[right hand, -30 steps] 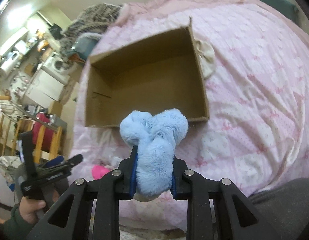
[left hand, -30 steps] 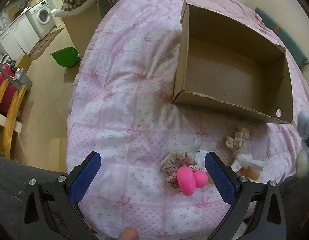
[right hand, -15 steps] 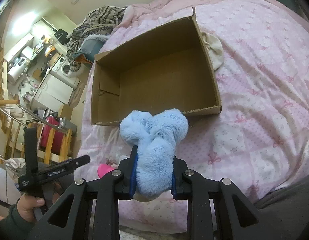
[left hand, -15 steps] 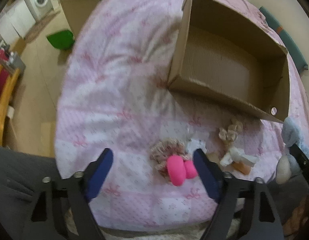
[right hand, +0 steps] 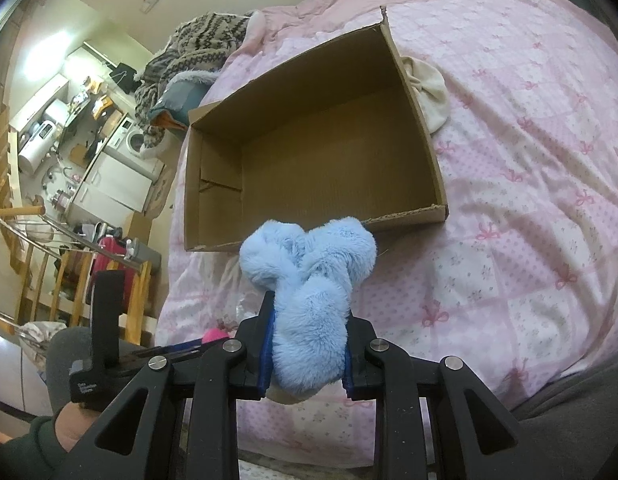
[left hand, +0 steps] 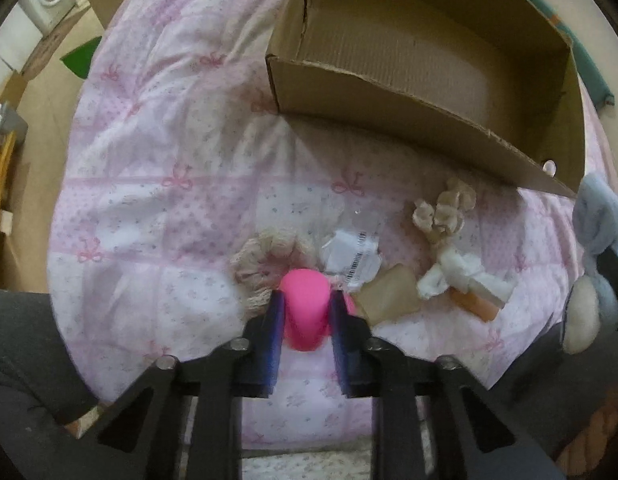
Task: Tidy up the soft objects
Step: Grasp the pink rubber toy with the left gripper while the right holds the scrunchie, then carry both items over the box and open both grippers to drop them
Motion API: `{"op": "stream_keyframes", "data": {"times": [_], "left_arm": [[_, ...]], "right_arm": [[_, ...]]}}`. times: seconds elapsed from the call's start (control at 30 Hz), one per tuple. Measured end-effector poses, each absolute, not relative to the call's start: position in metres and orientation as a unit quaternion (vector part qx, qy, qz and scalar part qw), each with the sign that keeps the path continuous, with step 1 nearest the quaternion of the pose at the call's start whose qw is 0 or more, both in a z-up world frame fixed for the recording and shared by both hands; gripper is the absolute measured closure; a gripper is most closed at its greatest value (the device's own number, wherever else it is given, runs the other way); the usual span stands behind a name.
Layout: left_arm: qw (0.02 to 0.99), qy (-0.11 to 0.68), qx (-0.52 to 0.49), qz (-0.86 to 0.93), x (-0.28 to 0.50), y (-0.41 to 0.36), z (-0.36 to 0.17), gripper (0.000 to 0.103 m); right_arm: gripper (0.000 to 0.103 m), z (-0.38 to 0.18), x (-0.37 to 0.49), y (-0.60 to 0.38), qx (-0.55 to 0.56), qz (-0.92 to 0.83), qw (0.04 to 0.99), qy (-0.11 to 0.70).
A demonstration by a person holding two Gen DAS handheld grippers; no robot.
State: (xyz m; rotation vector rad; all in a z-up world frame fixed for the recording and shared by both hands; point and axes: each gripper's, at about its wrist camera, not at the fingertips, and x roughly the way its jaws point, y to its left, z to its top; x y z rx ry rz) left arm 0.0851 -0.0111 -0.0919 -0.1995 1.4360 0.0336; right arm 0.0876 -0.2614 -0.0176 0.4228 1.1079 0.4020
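- Lowered since the earlier frame, left tongs (left hand: 305, 320) have just been closing and now pinch the pink soft toy (left hand: 305, 312) on the bed (left hand: 157, 184).
- Right tongs (right hand: 307, 354) pinch the blue plush (right hand: 309, 276) before the empty cardboard box (right hand: 213, 184).

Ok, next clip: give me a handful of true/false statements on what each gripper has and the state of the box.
1. The left gripper has its pads on either side of a pink soft object. True; its jaws have just been closing, and the object sits between them.
2. The right gripper is empty. False: it is clamped on a fluffy blue plush.
3. The cardboard box already holds several soft items. False: its inside shows only bare cardboard.
4. A lace scrunchie lies on the quilt right beside the pink object. True.
5. The box stands on the floor. False: it rests on the pink patterned quilt.
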Motion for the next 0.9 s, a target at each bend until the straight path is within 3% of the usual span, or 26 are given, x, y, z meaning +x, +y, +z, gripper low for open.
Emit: {"op": "stream_keyframes", "data": {"times": [0.4,0.9], "left_arm": [[0.769,0.633,-0.083,0.028,0.075,0.004,-0.056,0.084],[0.849,0.523,-0.034,0.063,0.137,-0.006,0.026,0.084]], "right_arm": [[0.075,-0.016,0.085,-0.259,0.203,0.202,0.808,0.514],[0.075,0.033,0.112,-0.256,0.188,0.217,0.841,0.458]]}}
